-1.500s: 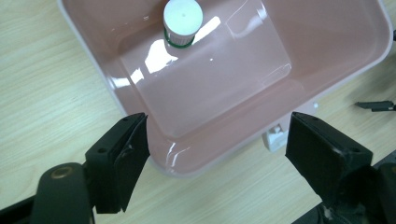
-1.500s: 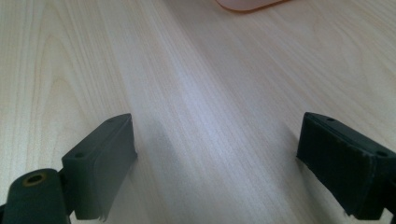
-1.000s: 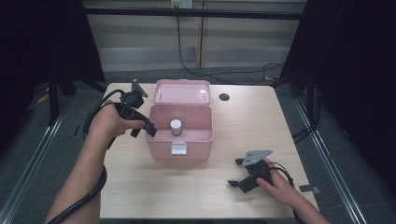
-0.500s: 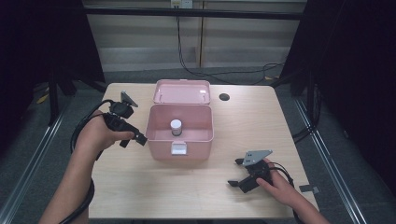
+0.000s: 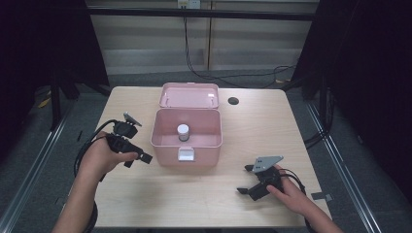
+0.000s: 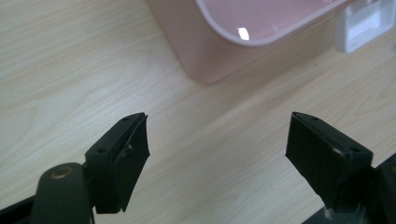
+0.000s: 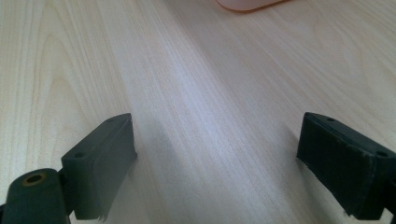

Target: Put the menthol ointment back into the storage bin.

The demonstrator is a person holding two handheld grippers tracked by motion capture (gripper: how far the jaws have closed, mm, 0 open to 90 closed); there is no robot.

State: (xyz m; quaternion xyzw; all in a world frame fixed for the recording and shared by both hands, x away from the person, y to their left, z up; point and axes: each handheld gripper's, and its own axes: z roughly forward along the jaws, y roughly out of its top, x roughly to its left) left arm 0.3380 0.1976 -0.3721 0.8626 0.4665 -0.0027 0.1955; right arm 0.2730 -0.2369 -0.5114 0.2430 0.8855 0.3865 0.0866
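Pink box [image 5: 186, 138] sits open mid-desk [image 5: 291, 126], small jar [image 5: 183, 132] standing inside, lid raised at twelve o'clock. Left claw [image 5: 137, 158], released, at nine o'clock; right claw [image 5: 248, 190], released, at four. Closing likely remains.

No legible text, label, brand, number or sign in any view. Checked pink box [image 5: 186, 141], its white latch [image 5: 187, 154], and the small jar [image 5: 183, 132] inside: all unmarked, or too small to resolve. Surface [image 5: 252, 126] bare wood grain.
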